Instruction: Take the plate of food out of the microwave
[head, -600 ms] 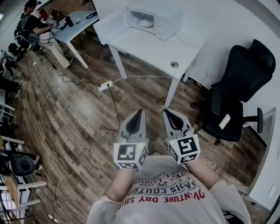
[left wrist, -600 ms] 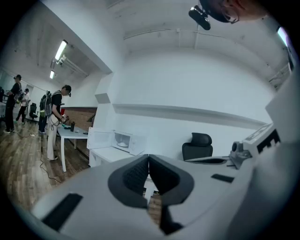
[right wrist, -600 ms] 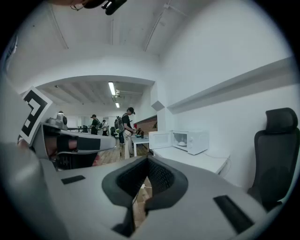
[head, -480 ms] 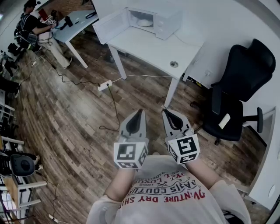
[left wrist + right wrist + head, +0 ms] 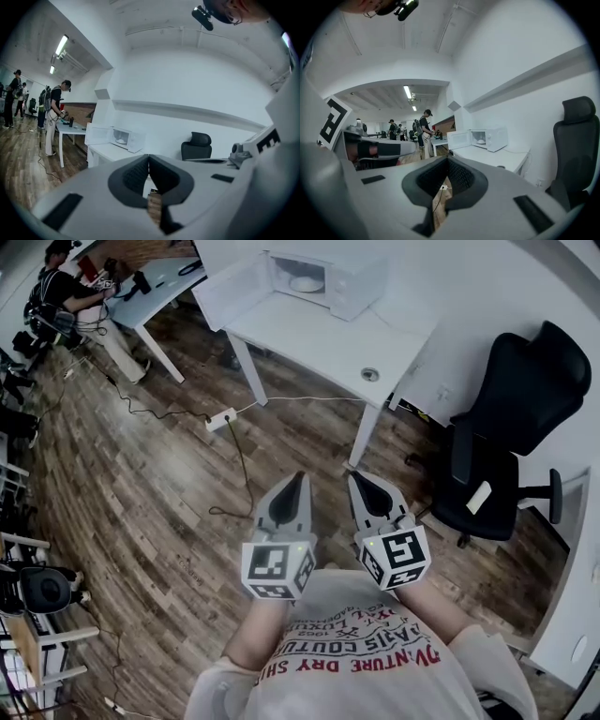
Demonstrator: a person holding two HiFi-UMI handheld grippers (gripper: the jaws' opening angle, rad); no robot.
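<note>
Both the left gripper (image 5: 298, 478) and the right gripper (image 5: 357, 479) are pinched shut on nothing, side by side before the person's chest. They are well apart from the white table (image 5: 319, 341) where the microwave (image 5: 345, 279) stands, its door (image 5: 223, 292) open and the plate (image 5: 306, 283) inside it. From here a foot could catch the cable (image 5: 242, 454) lying on the floor, and jaws left shut would likely shove the plate rather than take its rim. Only the head view shows that cable and the gap to the table; the gripper views, looking level, show the plate on the microwave's floor, its food too small to make out.
</note>
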